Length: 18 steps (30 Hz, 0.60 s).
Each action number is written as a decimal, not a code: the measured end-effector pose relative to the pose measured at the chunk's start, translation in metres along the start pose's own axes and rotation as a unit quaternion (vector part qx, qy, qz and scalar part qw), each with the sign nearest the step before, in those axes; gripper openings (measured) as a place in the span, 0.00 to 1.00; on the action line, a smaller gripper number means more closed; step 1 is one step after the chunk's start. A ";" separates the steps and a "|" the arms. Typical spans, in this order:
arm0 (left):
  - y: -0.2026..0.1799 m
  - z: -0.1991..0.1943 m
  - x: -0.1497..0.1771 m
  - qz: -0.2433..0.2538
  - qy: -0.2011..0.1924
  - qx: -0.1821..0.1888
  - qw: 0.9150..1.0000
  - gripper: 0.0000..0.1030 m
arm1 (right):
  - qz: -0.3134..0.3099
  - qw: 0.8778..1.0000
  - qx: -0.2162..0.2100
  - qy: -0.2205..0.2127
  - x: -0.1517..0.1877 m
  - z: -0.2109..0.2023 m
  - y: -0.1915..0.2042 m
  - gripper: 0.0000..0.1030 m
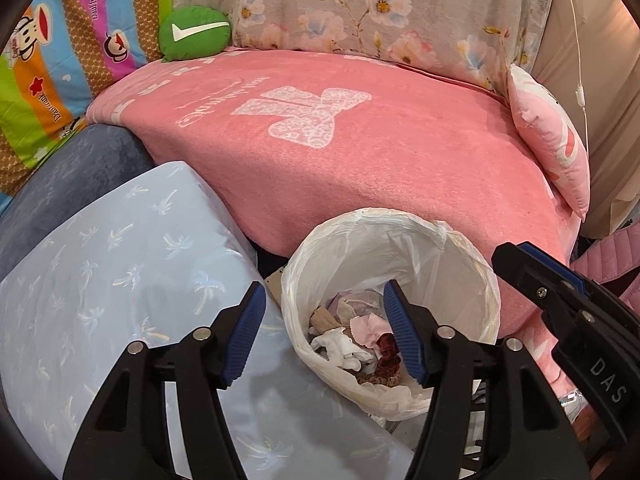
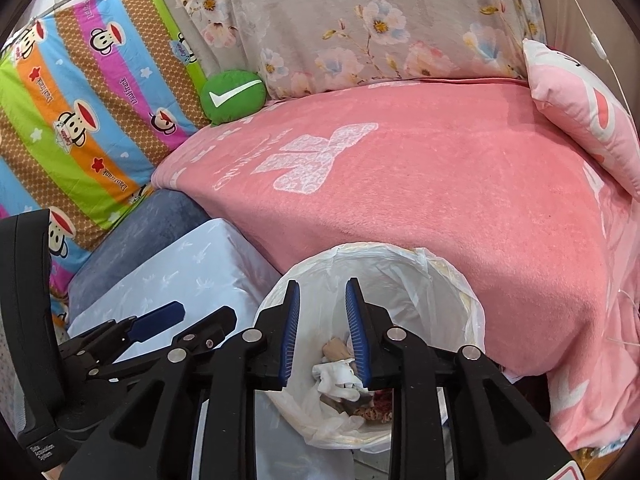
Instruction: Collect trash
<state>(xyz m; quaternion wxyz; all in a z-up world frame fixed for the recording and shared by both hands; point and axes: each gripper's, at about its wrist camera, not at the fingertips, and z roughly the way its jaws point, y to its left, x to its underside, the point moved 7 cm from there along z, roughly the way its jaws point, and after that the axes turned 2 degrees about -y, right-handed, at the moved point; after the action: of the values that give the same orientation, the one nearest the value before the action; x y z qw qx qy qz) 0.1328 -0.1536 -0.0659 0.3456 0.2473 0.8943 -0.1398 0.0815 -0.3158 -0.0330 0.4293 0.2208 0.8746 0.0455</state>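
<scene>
Standing against the front edge of a bed covered by a pink blanket (image 1: 360,152), a round bin (image 1: 472,256) lined with a white plastic bag is seen from above in both views. Crumpled trash (image 1: 352,340) lies at the bottom of the bin: white tissue, pale pink scraps, a beige piece and something dark red. The left claw (image 1: 324,332) is held over the bin's near left rim with its blue pads well apart and nothing between them. The right claw (image 2: 322,332) is held over the bin's opening, its pads a narrow gap apart, also with nothing gripped. Each claw is caught at the edge of the other's view, beside the bin. Left of the bin, a pale blue cushion (image 1: 120,280) with a palm print is seen, with a dark blue one behind it. Beyond the bin, at the far side of the bed, a green cushion (image 1: 196,32) with a white tick rests, and a pink pillow (image 1: 556,148) leans at the right.
</scene>
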 end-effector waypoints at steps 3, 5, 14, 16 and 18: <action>0.004 -0.003 0.002 0.001 -0.003 -0.006 1.000 0.60 | -0.014 1.000 0.007 0.003 0.003 -0.002 0.003 0.31; 0.006 -0.005 0.004 0.002 -0.004 -0.010 1.000 0.62 | -0.023 1.000 0.012 0.005 0.006 -0.003 0.005 0.34; 0.021 -0.012 0.016 -0.002 -0.003 -0.028 1.000 0.70 | -0.050 0.998 0.038 0.012 0.020 -0.015 0.004 0.49; 0.024 -0.014 0.019 -0.003 -0.004 -0.034 0.999 0.73 | -0.058 0.997 0.049 0.010 0.023 -0.018 0.003 0.54; 0.027 -0.015 0.022 -0.003 -0.005 -0.042 0.999 0.75 | -0.069 0.996 0.058 0.010 0.027 -0.021 0.003 0.58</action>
<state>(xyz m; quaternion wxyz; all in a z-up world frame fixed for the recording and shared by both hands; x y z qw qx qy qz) 0.1244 -0.1171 -0.0724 0.3594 0.2288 0.8987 -0.1043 0.0521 -0.2993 -0.0382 0.4095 0.1838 0.8930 -0.0327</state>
